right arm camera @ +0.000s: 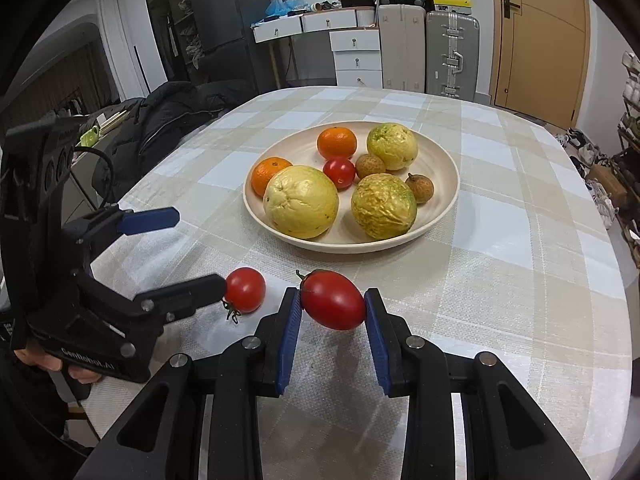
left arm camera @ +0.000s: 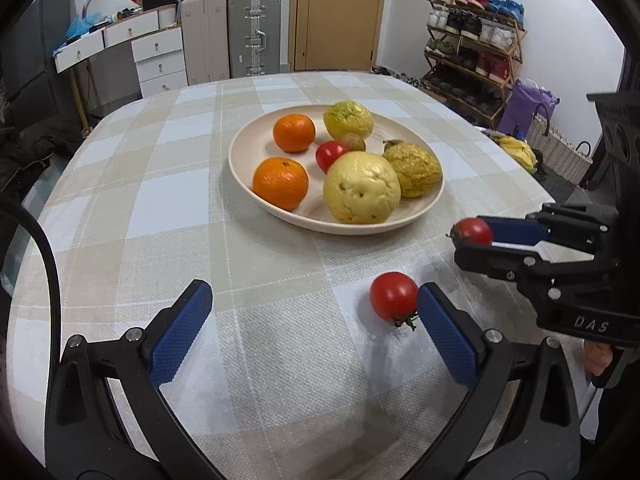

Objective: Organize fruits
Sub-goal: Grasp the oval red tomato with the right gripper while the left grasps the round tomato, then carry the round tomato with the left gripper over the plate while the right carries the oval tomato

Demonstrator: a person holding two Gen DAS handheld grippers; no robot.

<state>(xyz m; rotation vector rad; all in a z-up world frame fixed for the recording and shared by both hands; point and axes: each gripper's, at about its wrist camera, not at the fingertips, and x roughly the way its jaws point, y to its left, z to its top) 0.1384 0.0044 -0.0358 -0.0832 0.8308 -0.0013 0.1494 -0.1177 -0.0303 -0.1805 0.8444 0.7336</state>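
Two ribbed blue pads of the left claw [left arm camera: 314, 330] gape wide on the woven checked bench [left arm camera: 120, 220], a glossy round tomato [left arm camera: 394, 297] touching the right pad. From the right wrist, the right claw [right arm camera: 333, 322] pinches an oval tomato [right arm camera: 333, 299] near the smooth cream plate [right arm camera: 448, 164].

Left wrist view: low over the checked tablecloth [left arm camera: 160, 208], facing forward along its own fingers toward the door [left arm camera: 338, 12]. Right wrist view: similarly low and close, from further right, facing the drawers [right arm camera: 354, 54]. Both views share the fruit plate [left arm camera: 248, 148] [right arm camera: 448, 160], and each shows the other gripper at its edge.
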